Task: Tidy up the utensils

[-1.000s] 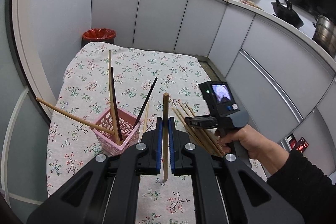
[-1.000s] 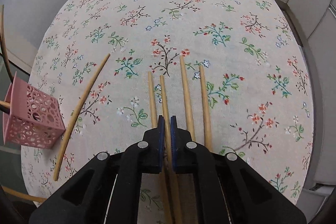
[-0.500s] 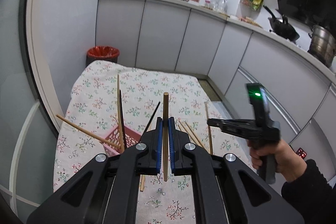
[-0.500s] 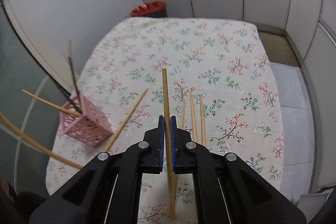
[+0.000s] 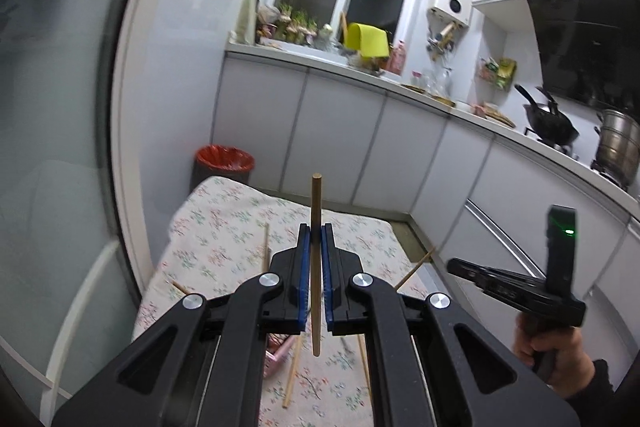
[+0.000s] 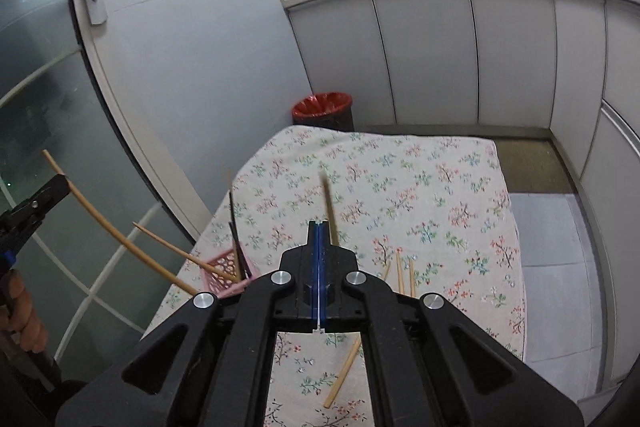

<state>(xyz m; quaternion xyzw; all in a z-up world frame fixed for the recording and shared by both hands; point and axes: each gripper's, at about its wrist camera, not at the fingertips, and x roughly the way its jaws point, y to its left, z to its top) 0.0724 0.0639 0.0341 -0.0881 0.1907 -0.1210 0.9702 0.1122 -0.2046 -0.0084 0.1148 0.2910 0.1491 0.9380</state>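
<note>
My left gripper (image 5: 316, 227) is shut on a wooden chopstick (image 5: 316, 195) that stands upright between the blue pads, high above the floral table (image 5: 224, 223). It also shows at the left edge of the right wrist view. My right gripper (image 6: 319, 223) has its pads pressed together with nothing between them. A blurred chopstick (image 6: 328, 203) hangs just past its tip, off to the right of the pads. From the left wrist view this stick (image 5: 416, 269) is a little apart from the right gripper (image 5: 452, 265). The pink basket (image 6: 226, 267) holds several chopsticks.
Loose chopsticks (image 6: 404, 273) lie on the cloth right of the basket, and one slanted chopstick (image 6: 344, 375) lies nearer. A red bin (image 6: 322, 105) stands beyond the table's far end. White cabinets (image 6: 432, 59) run behind and to the right, and a glass door (image 6: 60, 107) is on the left.
Both grippers have risen and tipped upward from the table. The right gripper's chopstick, clamped between its pads half a second ago, is now outside the closed pads. The left still grips its chopstick.
</note>
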